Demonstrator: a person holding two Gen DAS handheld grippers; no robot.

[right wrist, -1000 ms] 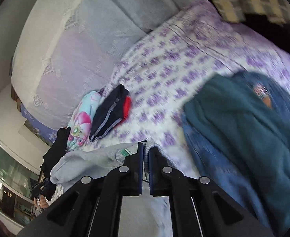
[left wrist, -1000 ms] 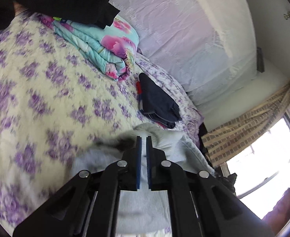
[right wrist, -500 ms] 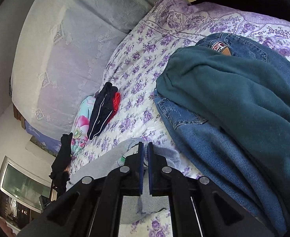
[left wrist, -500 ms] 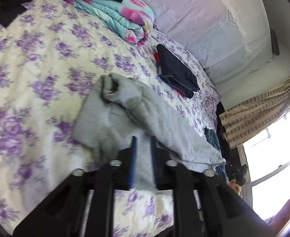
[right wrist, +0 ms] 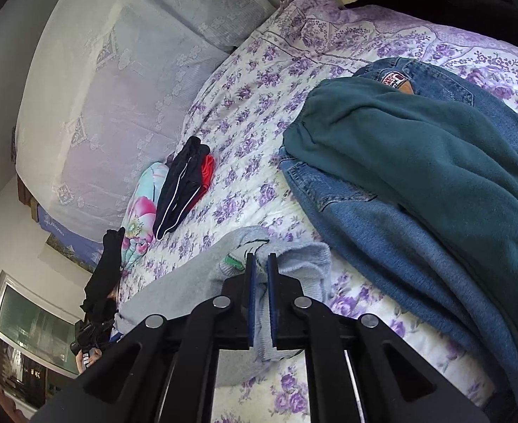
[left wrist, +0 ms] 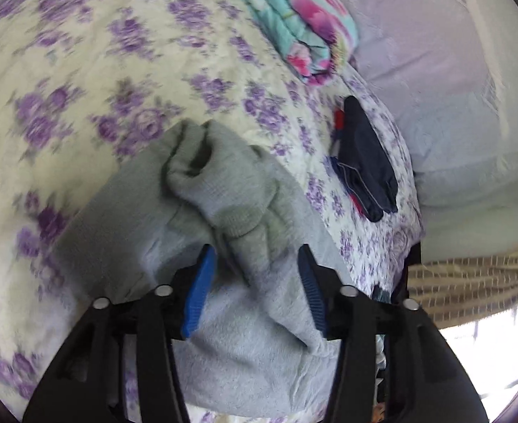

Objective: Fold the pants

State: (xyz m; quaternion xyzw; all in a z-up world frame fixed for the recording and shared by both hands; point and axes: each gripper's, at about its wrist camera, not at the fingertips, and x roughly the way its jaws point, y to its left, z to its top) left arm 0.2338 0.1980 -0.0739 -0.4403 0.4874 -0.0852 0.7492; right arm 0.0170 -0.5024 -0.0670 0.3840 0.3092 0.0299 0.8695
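A home bedroom — floral-quilted bed (left wrist: 82, 81), pillow (left wrist: 445, 81), curtained window (left wrist: 470, 289).

The left gripper (left wrist: 255, 257) is a matte black plastic frame of angular, branching arms fastened with round silver screw heads, its two fingers lined with ribbed bright-blue pads (left wrist: 199, 292). The right gripper (right wrist: 261, 264) has the same black frame, silver screws and darker blue pads.

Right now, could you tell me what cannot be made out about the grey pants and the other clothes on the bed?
- Left wrist view: the near end of the grey pants is hidden behind the left gripper, whose jaws are opening.
- Left wrist view: the floral bedspread is motion-blurred.
- Right wrist view: the jeans lie largely under the green garment.
- Right wrist view: the label beside the right gripper is too small to read.
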